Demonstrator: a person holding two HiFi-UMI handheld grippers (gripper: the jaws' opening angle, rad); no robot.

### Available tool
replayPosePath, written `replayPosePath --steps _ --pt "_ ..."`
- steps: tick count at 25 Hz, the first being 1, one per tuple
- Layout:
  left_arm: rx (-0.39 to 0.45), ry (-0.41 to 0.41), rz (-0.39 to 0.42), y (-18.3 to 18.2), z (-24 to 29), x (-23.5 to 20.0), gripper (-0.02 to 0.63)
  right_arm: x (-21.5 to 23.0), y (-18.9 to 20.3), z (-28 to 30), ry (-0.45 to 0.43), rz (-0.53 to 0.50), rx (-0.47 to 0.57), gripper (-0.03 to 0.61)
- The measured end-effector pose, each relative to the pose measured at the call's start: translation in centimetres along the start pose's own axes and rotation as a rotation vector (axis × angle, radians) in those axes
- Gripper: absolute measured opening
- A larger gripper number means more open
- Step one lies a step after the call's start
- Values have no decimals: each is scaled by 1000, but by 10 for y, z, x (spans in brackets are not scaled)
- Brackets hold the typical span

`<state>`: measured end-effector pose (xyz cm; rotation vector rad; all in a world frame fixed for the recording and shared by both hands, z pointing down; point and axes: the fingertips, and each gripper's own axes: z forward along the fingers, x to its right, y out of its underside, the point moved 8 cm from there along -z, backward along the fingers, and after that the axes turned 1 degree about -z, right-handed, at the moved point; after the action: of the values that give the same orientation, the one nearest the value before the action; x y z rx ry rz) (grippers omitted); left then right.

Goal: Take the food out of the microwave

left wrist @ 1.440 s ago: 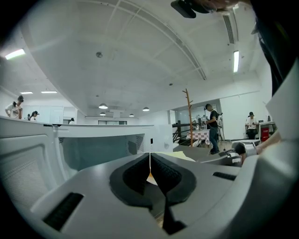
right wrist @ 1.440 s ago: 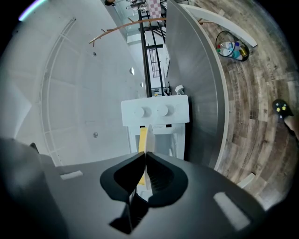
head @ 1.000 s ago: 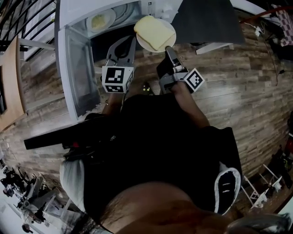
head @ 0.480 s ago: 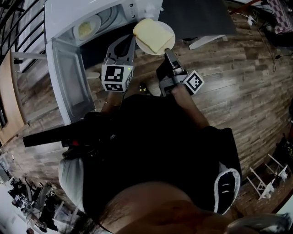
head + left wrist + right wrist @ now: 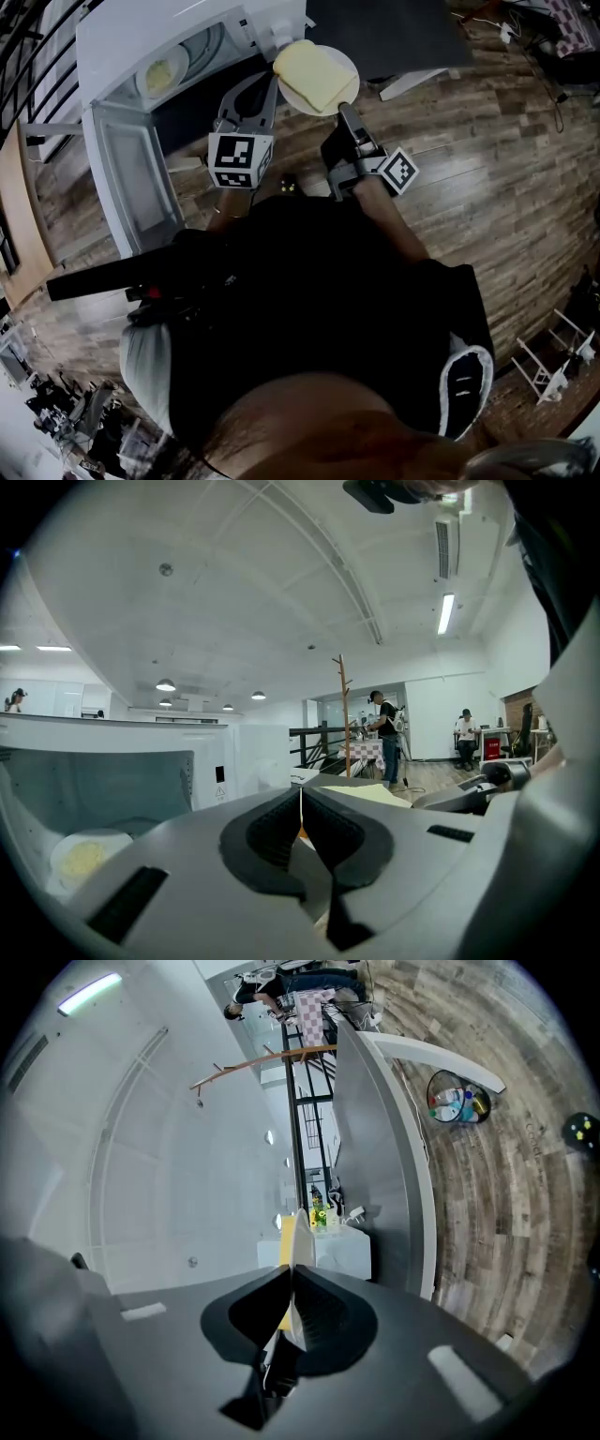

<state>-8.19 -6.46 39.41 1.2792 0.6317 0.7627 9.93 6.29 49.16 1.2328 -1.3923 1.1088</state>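
Observation:
A white plate [image 5: 337,58] carrying a pale yellow slab of food [image 5: 314,70] hangs in front of the open white microwave [image 5: 122,37]. My right gripper [image 5: 344,106], rolled on its side, is shut on the plate's near rim. In the right gripper view the plate's edge [image 5: 296,1237] stands between the pads. My left gripper [image 5: 270,82] is shut with nothing in it, its tips by the plate's left rim; contact cannot be told. A second plate with yellow food [image 5: 159,72] lies inside the microwave, also seen low on the left as that plate [image 5: 82,858].
The microwave door [image 5: 127,183] hangs open to the left. A dark grey tabletop [image 5: 394,33] lies just beyond the held plate. Wood plank floor [image 5: 487,159] spreads to the right, with a round bin of bottles [image 5: 457,1101]. People stand far off in the room.
Both grippers and the plate have moved together away from the microwave's opening towards the dark tabletop. The microwave has slid left in the head view. Both jaws stay as they were.

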Motion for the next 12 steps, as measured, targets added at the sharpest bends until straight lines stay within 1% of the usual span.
replayPosePath --steps 5,9,12 --pt "-8 9 0 -4 12 8 8 -2 -16 0 0 -4 6 12" --pt "-16 20 45 -4 31 19 8 1 -36 2 5 -4 16 14" --pt "-15 26 38 -6 39 20 8 1 -45 6 2 -5 23 14"
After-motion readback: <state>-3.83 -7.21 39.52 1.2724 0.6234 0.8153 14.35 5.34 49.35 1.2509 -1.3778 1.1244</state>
